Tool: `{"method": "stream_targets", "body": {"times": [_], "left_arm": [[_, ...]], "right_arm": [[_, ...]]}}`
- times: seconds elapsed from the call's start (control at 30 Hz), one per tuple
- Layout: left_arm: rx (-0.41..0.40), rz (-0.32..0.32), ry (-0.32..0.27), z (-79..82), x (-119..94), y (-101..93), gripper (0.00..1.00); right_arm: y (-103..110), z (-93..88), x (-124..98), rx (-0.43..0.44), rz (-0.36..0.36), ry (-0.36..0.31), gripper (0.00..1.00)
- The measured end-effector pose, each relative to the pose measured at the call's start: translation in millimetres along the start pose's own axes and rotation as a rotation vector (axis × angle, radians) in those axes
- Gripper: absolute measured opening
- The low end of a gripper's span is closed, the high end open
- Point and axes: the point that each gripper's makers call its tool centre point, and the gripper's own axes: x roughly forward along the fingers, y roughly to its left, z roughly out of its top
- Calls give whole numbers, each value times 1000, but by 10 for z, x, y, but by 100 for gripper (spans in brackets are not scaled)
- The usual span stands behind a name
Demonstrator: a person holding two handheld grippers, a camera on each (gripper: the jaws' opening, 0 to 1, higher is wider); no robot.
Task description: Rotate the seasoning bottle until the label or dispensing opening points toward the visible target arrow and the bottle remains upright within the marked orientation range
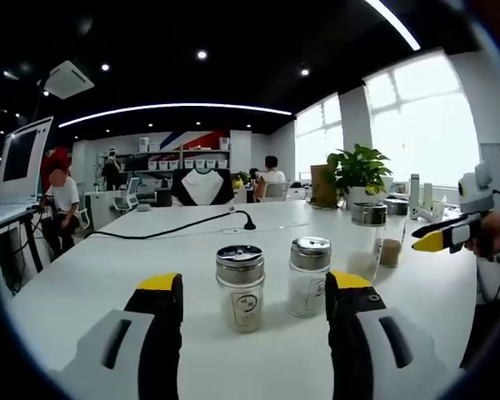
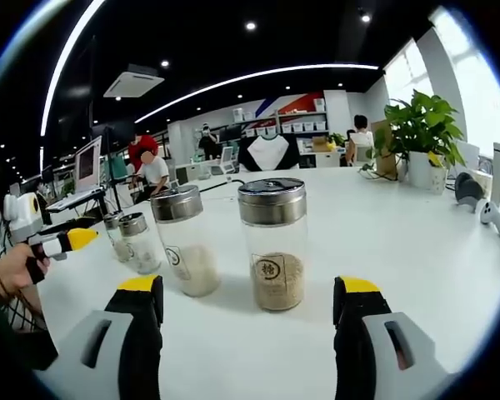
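a white table [image 1: 133,250] carries four glass seasoning bottles [image 1: 240,287], a black cable [image 1: 175,229] and a potted plant [image 1: 360,175].

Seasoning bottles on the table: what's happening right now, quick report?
Left gripper open, right gripper open, neither touching. Brown seasoning bottle upright between the right jaws. White-filled bottle stands close beside it.

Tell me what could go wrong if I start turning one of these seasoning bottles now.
The bottle with brown seasoning stands close beside the bottle with white seasoning, so the open right gripper might knock the neighbour. The two small bottles before the open left gripper are similarly crowded. No target arrow is discernible.
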Motion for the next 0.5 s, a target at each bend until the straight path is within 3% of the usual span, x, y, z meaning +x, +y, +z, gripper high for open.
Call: {"method": "stream_targets", "body": {"times": [0.23,0.5], "left_arm": [[-8,6,-5,-5,2,-38,75],[-12,6,-13,-8,-14,-27,76]], "right_arm": [[12,-53,43,-32,-28,18,86],[-9,-62,50,-6,-36,9,86]]}}
